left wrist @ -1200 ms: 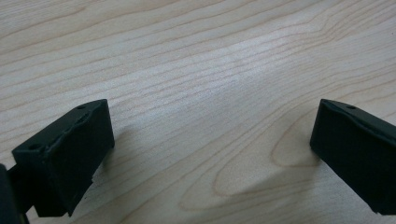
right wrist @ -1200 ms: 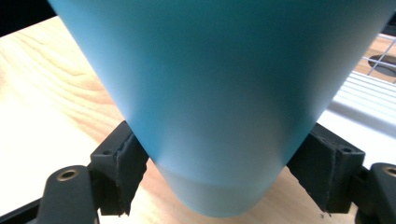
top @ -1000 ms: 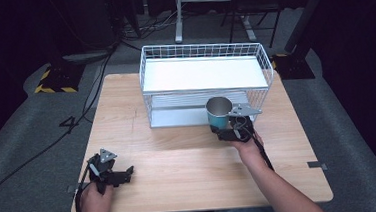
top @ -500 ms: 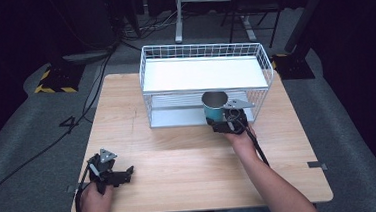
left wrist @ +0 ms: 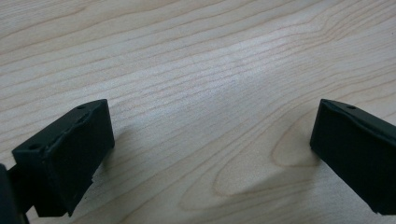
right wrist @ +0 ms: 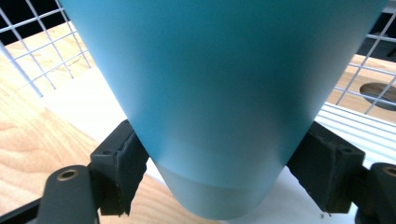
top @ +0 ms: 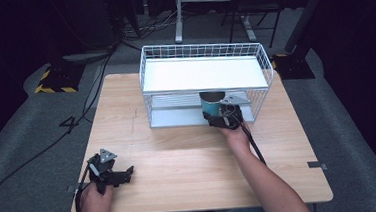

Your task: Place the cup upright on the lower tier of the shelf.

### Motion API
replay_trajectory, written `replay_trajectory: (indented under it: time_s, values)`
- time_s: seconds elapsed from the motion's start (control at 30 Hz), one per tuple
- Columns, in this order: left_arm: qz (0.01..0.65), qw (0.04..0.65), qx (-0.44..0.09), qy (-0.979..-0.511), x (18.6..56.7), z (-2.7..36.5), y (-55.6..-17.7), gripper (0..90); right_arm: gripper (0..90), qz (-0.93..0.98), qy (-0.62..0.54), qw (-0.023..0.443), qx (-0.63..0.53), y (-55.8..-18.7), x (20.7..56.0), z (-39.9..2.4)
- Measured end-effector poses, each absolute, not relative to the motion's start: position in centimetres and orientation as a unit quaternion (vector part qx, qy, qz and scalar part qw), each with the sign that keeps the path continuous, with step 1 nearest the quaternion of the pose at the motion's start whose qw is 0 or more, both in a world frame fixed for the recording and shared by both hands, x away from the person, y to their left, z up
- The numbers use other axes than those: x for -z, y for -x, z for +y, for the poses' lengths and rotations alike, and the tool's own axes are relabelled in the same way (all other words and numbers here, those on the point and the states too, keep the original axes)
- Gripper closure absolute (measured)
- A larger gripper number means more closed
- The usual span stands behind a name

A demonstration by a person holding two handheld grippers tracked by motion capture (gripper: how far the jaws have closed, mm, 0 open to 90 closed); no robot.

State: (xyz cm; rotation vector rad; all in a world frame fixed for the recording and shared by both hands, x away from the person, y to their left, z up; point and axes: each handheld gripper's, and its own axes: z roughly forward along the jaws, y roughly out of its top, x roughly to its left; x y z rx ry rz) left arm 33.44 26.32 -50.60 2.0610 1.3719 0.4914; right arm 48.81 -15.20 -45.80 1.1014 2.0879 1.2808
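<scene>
The left gripper (top: 126,171) rests on the table (top: 179,156), jaws wide apart and empty. The right gripper (top: 216,118) clamps a teal cup (right wrist: 219,93), smooth, matte and narrowing toward its base, at the front edge of the white wire rack's (top: 204,75) lower shelf.

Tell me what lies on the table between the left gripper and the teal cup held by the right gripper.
Nothing: in the high view, bare wooden table runs from the left gripper to the teal cup, which the right gripper holds at the wire rack's lower shelf.
</scene>
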Motion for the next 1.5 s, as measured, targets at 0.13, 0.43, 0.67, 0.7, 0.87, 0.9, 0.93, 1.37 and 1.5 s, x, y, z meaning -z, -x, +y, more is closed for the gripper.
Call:
replay_trajectory:
  time_s: [0.13,0.43,0.67,0.7,0.87,0.9,0.93,1.37,1.5]
  values:
    - [0.518,0.304,-0.186,-0.778,50.6,26.3,-33.4,0.1,24.9,0.755,-0.397,0.234,-0.466,-49.4,46.1,-14.8]
    - [0.518,0.304,-0.186,-0.777,50.6,26.3,-33.4,0.1,24.9,0.748,-0.403,0.239,-0.469,-51.1,46.7,-13.8]
    - [0.518,0.304,-0.186,-0.778,50.6,26.3,-33.4,0.1,24.9,0.741,-0.412,0.240,-0.473,-52.2,47.2,-13.5]
    - [0.518,0.304,-0.185,-0.778,50.6,26.3,-33.4,0.1,24.9,0.741,-0.412,0.241,-0.472,-52.3,47.2,-13.4]
    - [0.518,0.304,-0.186,-0.777,50.6,26.3,-33.4,0.1,24.9,0.739,-0.419,0.240,-0.470,-52.7,47.7,-13.4]
    - [0.518,0.304,-0.186,-0.778,50.6,26.3,-33.4,0.1,24.9,0.739,-0.421,0.239,-0.468,-52.8,47.8,-13.5]
    - [0.518,0.304,-0.186,-0.778,50.6,26.3,-33.4,0.1,24.9,0.739,-0.421,0.239,-0.468,-52.8,47.8,-13.5]
    - [0.518,0.304,-0.186,-0.777,50.6,26.3,-33.4,0.1,24.8,0.746,-0.424,0.231,-0.459,-53.0,48.5,-13.5]
    - [0.518,0.304,-0.185,-0.778,50.6,26.3,-33.4,0.1,24.7,0.748,-0.426,0.229,-0.455,-53.0,48.7,-13.6]
